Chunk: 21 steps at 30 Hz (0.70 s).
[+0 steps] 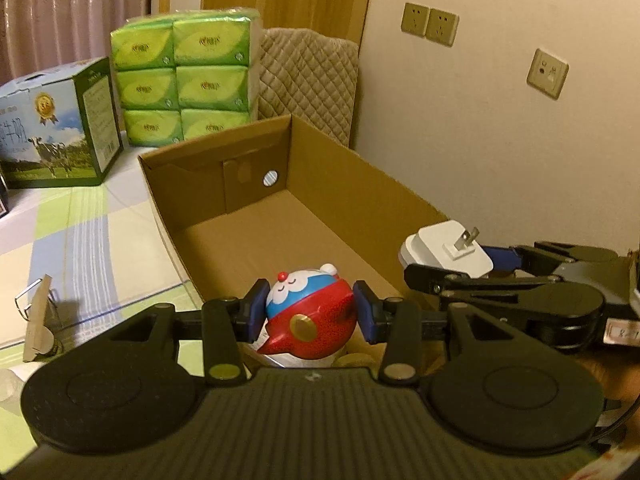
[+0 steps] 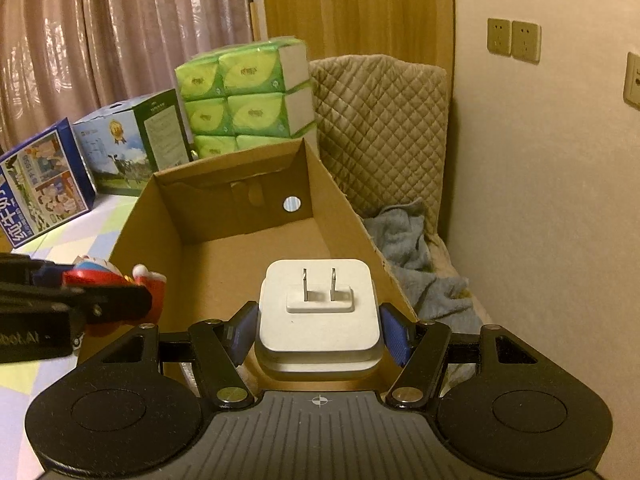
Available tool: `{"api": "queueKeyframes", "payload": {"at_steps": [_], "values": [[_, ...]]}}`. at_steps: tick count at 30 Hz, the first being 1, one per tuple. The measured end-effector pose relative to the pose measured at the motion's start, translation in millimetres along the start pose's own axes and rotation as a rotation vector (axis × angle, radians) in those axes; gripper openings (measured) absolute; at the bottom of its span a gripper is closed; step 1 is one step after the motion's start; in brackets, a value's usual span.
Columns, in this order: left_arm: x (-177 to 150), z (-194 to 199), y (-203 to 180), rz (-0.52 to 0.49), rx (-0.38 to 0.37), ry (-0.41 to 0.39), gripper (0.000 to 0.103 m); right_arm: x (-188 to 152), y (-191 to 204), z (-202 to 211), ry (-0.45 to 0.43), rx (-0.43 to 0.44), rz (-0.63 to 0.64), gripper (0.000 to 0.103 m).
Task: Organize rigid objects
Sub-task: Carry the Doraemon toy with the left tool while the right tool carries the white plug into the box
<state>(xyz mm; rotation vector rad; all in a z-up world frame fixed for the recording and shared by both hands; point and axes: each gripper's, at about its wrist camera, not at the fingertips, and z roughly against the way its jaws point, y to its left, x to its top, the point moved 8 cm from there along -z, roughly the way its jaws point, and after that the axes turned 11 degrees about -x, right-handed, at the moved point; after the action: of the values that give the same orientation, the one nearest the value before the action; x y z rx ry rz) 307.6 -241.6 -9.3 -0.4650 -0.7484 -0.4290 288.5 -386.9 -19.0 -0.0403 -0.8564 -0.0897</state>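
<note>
Tilting downward over the open brown cardboard box [image 1: 320, 168]: left gripper [image 1: 312, 310] clasping a glossy, rounded red-and-blue toy figure [image 1: 310, 314]; right gripper [image 2: 318, 330] clasping a smooth, square white plug adapter [image 2: 318, 312], prongs up.

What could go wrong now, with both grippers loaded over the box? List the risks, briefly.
1. The left gripper pinches the round cartoon toy on its curved sides; it could slip or roll out before release.
2. The right gripper, holding the white charger, hovers near the right wall of the cardboard box; a drop might land on the grey cloth.
3. The grippers are close together and could collide.
</note>
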Motion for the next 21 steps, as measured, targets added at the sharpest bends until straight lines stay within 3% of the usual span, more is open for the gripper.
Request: {"api": "queueKeyframes", "payload": {"at_steps": [8, 10, 21], "values": [[-7.6, -10.6, 0.0, 0.003, -0.008, 0.028, 0.039, -4.1, -3.3, -6.2, 0.017, 0.005, -0.009, 0.061], [-5.6, -8.0, 1.1, 0.006, -0.008, 0.018, 0.048, -3.6, -4.0, -7.0, 0.018, 0.002, -0.011, 0.061], [1.3, 20.5, 15.1, 0.032, 0.045, -0.032, 0.049, -5.1, -4.5, -4.3, 0.023, 0.000, -0.019, 0.061]]}}
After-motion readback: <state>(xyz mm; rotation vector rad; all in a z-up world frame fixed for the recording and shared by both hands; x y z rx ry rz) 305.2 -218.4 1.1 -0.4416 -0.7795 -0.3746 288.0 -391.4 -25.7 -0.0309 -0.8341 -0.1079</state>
